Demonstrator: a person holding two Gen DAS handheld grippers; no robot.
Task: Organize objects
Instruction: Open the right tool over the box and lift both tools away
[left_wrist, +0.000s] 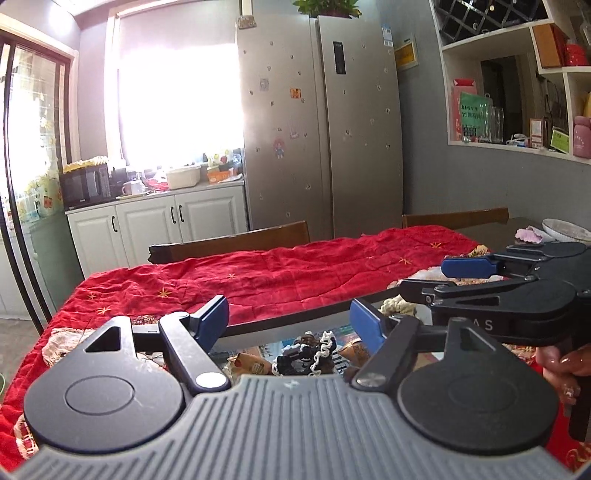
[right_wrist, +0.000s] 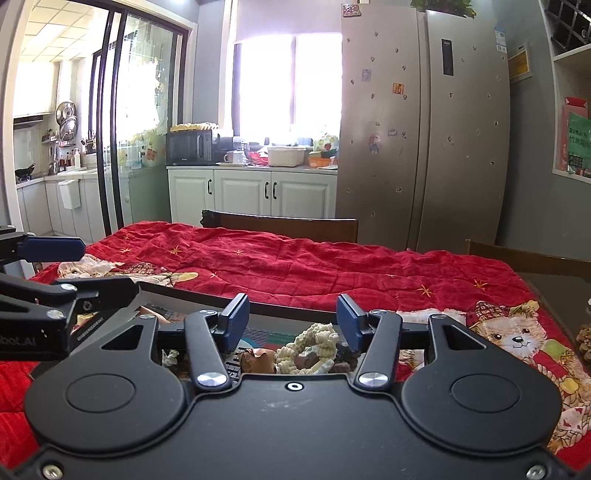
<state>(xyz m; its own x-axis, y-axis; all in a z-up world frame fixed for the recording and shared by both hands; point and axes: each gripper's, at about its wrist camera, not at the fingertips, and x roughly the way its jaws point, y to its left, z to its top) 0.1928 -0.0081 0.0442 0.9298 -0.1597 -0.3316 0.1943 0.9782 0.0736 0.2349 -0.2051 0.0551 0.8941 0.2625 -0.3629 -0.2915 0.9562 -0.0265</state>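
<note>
Both grippers hover over a shallow dark-rimmed tray (right_wrist: 295, 309) of small odds and ends on a red-covered table. My left gripper (left_wrist: 290, 319) is open, with nothing between its blue pads. Below it lie a black-and-white lace piece (left_wrist: 314, 354) and a brown wrapped item (left_wrist: 251, 363). My right gripper (right_wrist: 293, 321) is open too, its pads bare. A cream knitted rope piece (right_wrist: 314, 343) and a brown item (right_wrist: 258, 360) lie under it. Each gripper appears in the other's view: the right gripper (left_wrist: 436, 278) at the right edge, the left gripper (right_wrist: 85, 269) at the left edge.
A red quilted cloth (left_wrist: 295, 273) with a bear print (right_wrist: 513, 336) covers the table. Wooden chair backs (right_wrist: 280, 223) stand at the far side. A white bowl (left_wrist: 565, 229) and a pink thing (left_wrist: 530, 234) sit far right. A person's hand (left_wrist: 561, 365) holds the right gripper's handle.
</note>
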